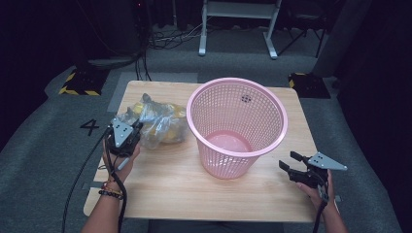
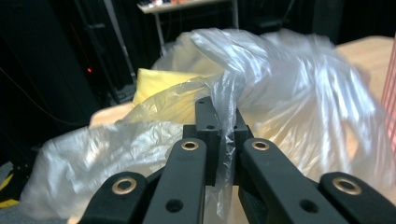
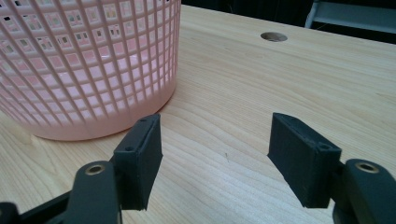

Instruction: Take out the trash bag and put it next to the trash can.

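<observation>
Two claws: left claw pinching crinkly clear plastic bag; right claw spread beside pink lattice basket.

Crumpled clear plastic bag of yellow contents, on the table just beside the pink basket.

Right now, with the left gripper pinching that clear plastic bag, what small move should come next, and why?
Probably lift the clear plastic bag toward the pink mesh plastic basket. The left gripper is already shut on a fold of its film, the basket beside it stands upright with an open mouth, and the right gripper waits open over the wooden table.
</observation>
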The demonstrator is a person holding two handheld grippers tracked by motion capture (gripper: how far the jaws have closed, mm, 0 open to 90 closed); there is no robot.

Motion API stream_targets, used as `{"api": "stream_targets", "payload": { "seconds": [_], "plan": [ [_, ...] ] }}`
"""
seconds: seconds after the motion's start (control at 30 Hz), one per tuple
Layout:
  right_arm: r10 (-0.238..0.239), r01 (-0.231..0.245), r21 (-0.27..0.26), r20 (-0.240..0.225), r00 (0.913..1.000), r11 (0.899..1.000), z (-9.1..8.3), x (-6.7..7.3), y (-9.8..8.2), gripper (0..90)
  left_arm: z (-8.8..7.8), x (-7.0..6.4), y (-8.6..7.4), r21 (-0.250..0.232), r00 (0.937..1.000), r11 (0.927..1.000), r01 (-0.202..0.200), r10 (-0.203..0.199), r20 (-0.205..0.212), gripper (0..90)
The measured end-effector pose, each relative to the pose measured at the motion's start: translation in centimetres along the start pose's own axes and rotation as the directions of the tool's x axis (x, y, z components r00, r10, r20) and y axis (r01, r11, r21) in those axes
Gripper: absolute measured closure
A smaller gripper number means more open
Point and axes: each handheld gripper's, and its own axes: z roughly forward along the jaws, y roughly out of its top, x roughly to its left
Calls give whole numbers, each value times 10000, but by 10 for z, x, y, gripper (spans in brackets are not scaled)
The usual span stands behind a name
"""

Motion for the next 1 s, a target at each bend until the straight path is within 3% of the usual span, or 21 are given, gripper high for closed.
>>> {"api": "stream_targets", "payload": {
  "seconds": [0.3, 0.4, 0.57, 0.67, 0.77, 0.87, 0.93, 1.0],
  "plan": [
    [-25, 26, 153, -103, 9999, 9999, 2, 1, -1, 351, 7, -10, -4, 491, 9988, 9986, -182, 159, 464, 874],
    [-34, 36, 219, -104, 9999, 9998, 2, 1, -2, 353, 8, -12, -5, 798, 9959, 9964, -289, 219, 872, 746],
    [-12, 15, 291, -119, 9999, 9996, 3, 0, -2, 354, 2, -14, -3, 1375, 9899, 9902, -252, 56, 1417, 422],
    [-10, 14, 355, -112, 9999, 9994, 3, 0, -3, 354, -4, -15, -2, 1655, 9786, 9860, -179, -167, 2050, 258],
    [-22, 26, 371, -106, 9999, 9993, 3, 1, -3, 354, -12, -19, -2, 1870, 9694, 9809, -543, 69, 2452, 179],
    [-5, 7, 380, -53, 10000, 9993, 3, 0, -2, 353, -20, -22, -2, 2125, 9714, 9733, -868, 354, 2347, 157],
    [-2, 4, 352, -46, 10000, 9994, 2, 0, -2, 352, -24, -22, -3, 2399, 9728, 9676, -786, 218, 2306, 159],
    [-9, 10, 351, -24, 10000, 9994, 2, -1, -2, 350, -28, -23, -6, 2602, 9668, 9625, -767, 80, 2553, 159]
  ]
}}
